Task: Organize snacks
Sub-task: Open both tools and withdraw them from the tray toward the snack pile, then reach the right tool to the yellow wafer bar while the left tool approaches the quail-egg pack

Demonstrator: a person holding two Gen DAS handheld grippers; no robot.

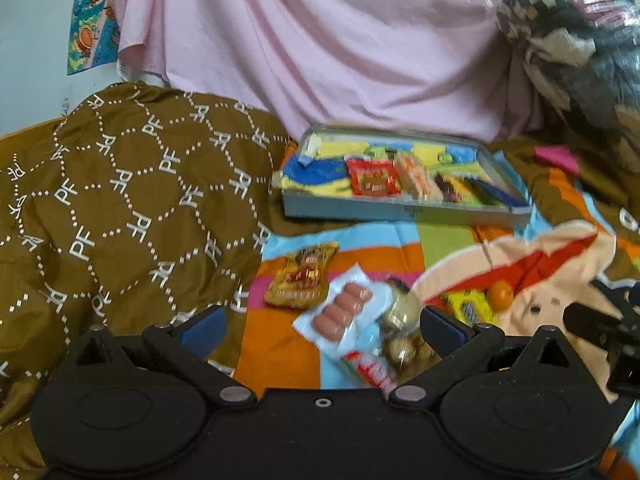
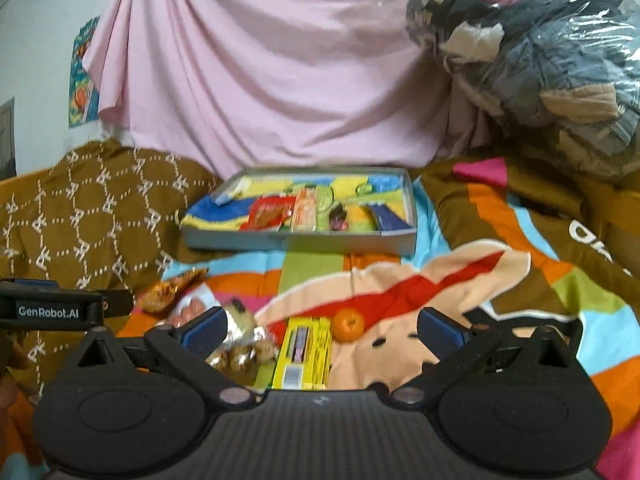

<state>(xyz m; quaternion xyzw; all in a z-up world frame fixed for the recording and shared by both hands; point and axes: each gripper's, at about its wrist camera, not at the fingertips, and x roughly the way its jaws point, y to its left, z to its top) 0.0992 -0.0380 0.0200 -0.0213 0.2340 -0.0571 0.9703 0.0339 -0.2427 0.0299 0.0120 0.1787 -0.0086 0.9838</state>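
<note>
Two wrist views over a bed covered by a cartoon blanket [image 2: 472, 280].

Tray [image 1: 400, 213]: a shallow grey box lying flat at the far side of the blanket, below a hanging pink sheet [image 1: 320, 40]. Its floor is lined with a blue, yellow and green print. Inside, side by side along the near wall, lie a red packet [image 1: 372, 178], an orange-and-white packet [image 1: 416, 178], a dark wrapped piece [image 1: 450, 188] and a blue bar [image 1: 500, 194]; a small pale item [image 1: 312, 146] sits in the far left corner. The left part of the tray floor is bare.

Loose snacks: all lie on the blanket, near the grippers and well apart from the tray. From left to right these are a brown packet [image 1: 302, 276], a sausage pack [image 1: 344, 308], a clear bag of round sweets [image 1: 404, 340] partly overlapping the sausage pack, a yellow box [image 2: 306, 354] and an orange [image 2: 349, 324] just beside the box's far end.

Left gripper [image 1: 322, 320]: jaws spread wide, holding nothing, poised above the sausage pack and sweets.

Right gripper [image 2: 320, 326]: jaws likewise spread and empty, above the yellow box and orange.

A brown patterned quilt [image 1: 120, 200] lies at the left.
</note>
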